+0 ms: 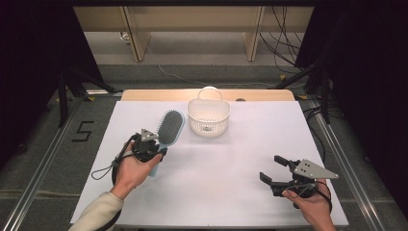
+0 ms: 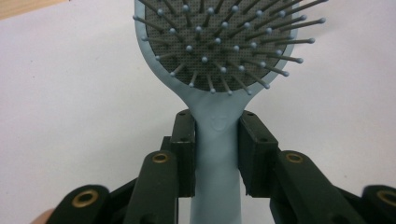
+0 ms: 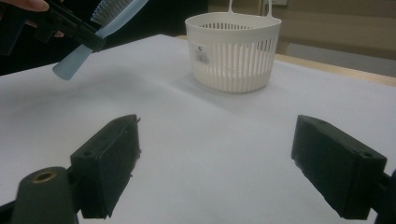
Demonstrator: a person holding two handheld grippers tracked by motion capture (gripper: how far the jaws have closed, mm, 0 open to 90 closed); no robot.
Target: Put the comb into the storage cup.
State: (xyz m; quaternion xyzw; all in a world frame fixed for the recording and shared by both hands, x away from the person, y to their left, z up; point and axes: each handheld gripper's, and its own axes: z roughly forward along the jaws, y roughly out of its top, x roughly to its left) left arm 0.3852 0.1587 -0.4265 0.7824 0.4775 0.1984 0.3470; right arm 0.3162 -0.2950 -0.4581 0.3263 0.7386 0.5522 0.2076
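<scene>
Nearby – white basket [image 1: 209, 117], contents unclear

From above the near edge we look forward and down over the whole table [image 1: 231, 159]. The left gripper view sits close behind the hairbrush [image 2: 219, 60]; the right gripper view looks low across the table toward the basket [image 3: 236, 49], sharing both with the high view.

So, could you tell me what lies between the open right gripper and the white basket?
Nothing: in the right gripper view, bare white table runs from the right gripper to the basket.
</scene>
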